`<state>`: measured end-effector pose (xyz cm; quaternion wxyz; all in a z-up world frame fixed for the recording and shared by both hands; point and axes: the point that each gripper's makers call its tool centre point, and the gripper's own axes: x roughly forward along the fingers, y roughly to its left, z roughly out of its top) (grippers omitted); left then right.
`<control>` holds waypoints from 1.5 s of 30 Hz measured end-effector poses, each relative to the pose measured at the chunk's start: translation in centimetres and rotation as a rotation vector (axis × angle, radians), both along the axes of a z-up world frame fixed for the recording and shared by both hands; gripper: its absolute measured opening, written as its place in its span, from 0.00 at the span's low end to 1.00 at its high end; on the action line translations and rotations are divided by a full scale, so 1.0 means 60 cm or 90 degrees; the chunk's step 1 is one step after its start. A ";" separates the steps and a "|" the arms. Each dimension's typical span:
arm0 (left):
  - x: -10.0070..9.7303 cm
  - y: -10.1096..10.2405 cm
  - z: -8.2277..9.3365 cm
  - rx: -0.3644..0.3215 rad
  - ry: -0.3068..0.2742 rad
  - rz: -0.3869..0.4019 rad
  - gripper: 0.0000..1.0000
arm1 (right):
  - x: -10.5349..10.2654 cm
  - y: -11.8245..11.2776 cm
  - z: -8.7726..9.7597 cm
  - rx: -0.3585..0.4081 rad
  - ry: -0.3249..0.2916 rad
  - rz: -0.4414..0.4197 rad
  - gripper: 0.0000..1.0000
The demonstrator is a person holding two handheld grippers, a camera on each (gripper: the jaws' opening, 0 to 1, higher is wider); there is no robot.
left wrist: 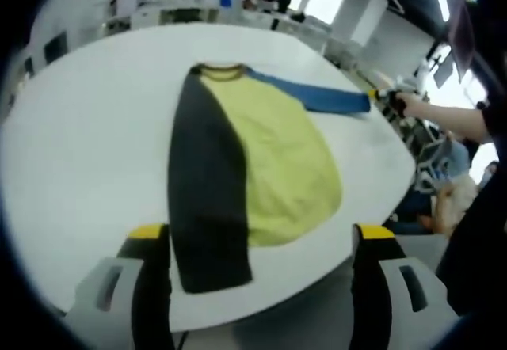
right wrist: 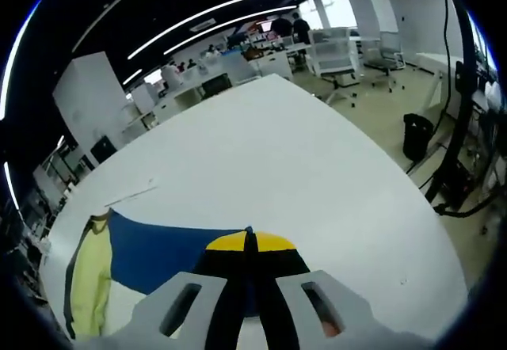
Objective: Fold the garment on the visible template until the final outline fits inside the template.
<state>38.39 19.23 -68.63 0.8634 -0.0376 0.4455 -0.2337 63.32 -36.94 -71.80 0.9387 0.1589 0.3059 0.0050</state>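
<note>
My left gripper [left wrist: 261, 243] hovers with jaws wide apart over the shirt [left wrist: 261, 160], which lies flat on the white table [left wrist: 79, 144]. My right gripper [right wrist: 250, 243] pinches its blue sleeve [right wrist: 158, 259].

No text, label, brand, number or sign can be read in either view. The shirt [left wrist: 261, 160] carries no print or tag that shows, and the white surface [right wrist: 301, 152] bears no lettering. Anything in the office behind is too small and blurred to make out.
</note>
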 end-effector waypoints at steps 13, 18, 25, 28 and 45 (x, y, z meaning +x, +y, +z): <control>0.020 0.002 -0.005 0.028 0.000 -0.009 0.91 | 0.013 -0.014 -0.046 -0.033 0.031 0.024 0.01; 0.016 -0.007 -0.013 0.032 0.011 -0.020 0.91 | 0.013 -0.017 -0.059 -0.039 0.040 0.028 0.01; 0.018 -0.017 -0.017 0.037 0.018 -0.037 0.91 | 0.014 -0.017 -0.068 -0.044 0.042 0.032 0.02; 0.020 -0.020 -0.017 0.039 0.016 -0.042 0.91 | 0.014 -0.018 -0.070 -0.048 0.045 0.033 0.02; 0.015 -0.032 -0.020 0.053 0.023 -0.066 0.91 | 0.002 -0.024 -0.102 -0.169 0.086 0.111 0.01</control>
